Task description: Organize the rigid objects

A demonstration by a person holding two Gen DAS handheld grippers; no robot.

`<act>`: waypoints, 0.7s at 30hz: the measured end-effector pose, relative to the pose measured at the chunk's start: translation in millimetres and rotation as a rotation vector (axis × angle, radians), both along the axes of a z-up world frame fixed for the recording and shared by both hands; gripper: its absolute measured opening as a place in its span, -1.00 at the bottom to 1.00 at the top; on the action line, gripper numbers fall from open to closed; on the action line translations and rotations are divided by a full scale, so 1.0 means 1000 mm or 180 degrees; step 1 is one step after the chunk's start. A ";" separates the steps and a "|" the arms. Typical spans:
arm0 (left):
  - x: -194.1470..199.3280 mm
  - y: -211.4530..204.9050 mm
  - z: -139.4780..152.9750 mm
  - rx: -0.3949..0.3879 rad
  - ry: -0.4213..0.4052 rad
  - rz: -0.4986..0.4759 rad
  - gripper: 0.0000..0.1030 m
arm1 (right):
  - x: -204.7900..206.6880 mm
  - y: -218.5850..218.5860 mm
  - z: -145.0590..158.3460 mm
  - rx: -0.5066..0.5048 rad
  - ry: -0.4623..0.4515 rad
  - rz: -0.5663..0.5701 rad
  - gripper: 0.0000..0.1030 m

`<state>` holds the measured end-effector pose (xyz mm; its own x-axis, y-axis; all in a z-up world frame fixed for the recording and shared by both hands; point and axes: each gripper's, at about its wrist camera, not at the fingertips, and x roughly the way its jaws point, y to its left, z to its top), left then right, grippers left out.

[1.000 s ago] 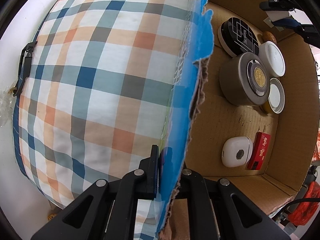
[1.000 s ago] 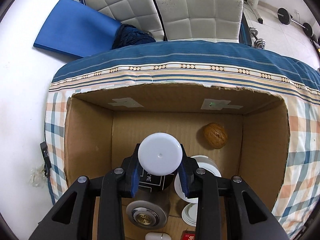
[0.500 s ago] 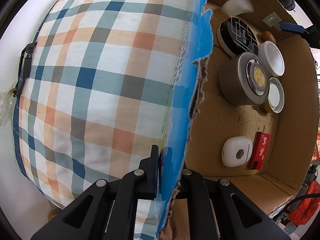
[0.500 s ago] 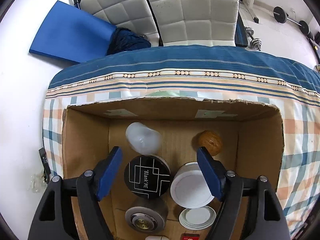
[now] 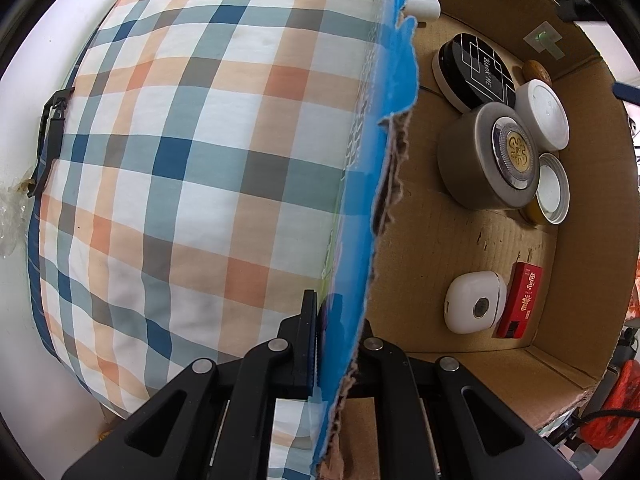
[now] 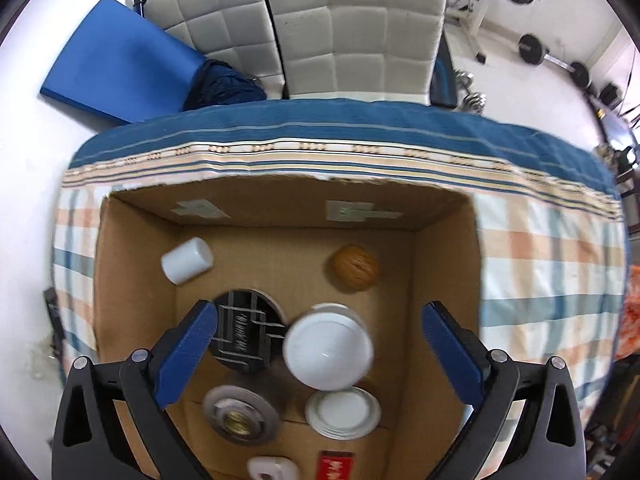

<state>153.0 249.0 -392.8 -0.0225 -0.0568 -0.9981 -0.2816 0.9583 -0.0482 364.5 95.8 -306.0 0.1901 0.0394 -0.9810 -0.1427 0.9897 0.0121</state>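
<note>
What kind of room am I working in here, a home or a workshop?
Most likely a home, perhaps a spare room that doubles as a gym. A cardboard box sits on a plaid cloth, two padded white chairs stand behind it, and barbell weights lie on the floor beyond.

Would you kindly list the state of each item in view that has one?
Cardboard box: open-topped, edge torn.
White bottle: lying on its side, released.
Walnut: whole, loose on the box floor.
Black round tin: lid on.
Grey round tin: lid on.
Left hand-held gripper: shut on the box wall.
Right hand-held gripper: jaws opening, nothing between them.
</note>
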 end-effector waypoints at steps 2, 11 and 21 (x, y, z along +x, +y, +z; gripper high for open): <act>0.000 -0.001 0.000 0.0002 0.0001 0.0000 -0.90 | -0.007 -0.006 0.002 -0.0055 0.0040 -0.0029 1.00; 0.002 -0.005 0.017 0.0125 -0.0056 -0.0022 -0.81 | -0.057 -0.030 0.007 0.0001 0.0176 -0.0045 1.00; -0.001 -0.024 0.094 0.0595 -0.0517 -0.0138 0.01 | -0.117 -0.051 0.033 0.0065 0.0045 0.0013 1.00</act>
